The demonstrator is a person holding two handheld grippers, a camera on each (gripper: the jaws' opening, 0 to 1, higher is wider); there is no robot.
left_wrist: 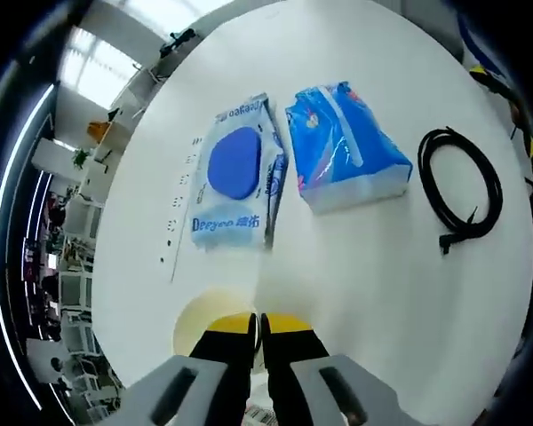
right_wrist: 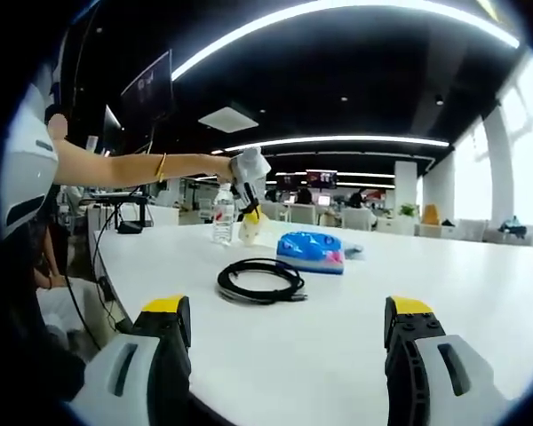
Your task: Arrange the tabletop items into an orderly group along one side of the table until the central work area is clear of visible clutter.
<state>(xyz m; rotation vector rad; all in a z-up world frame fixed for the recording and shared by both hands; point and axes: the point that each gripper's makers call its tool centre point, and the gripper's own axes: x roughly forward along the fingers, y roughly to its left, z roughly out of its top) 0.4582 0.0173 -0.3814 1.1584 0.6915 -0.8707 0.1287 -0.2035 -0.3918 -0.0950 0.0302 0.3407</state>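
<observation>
The left gripper [left_wrist: 259, 321] has its yellow-tipped jaws drawn together on the rim of a pale yellow cup [left_wrist: 206, 321], which it grips just above the white table [left_wrist: 355, 284]. Beyond the jaws, the left gripper view looks down on a wet-wipes pack [left_wrist: 237, 173] with a dark blue oval lid, lying flat; just beside it, nearly touching, is a blue tissue pack [left_wrist: 346, 146]. Well apart to that side lies a coiled black cable [left_wrist: 462, 186]. A white power strip [left_wrist: 183, 209] lies along the other side of the wipes pack.

The right gripper [right_wrist: 284, 333] hangs with its jaws wide apart and nothing between them, low over the table's near edge. Its view looks across the tabletop rather than down: the cable [right_wrist: 259, 281] is nearest, the tissue pack [right_wrist: 311, 251] behind it. This view also takes in a clear water bottle [right_wrist: 223, 214] standing upright farther back, and the person's outstretched arm [right_wrist: 133, 169] carrying the left gripper [right_wrist: 247, 209], with the yellow cup [right_wrist: 250, 231] at its tip just beside the bottle.
</observation>
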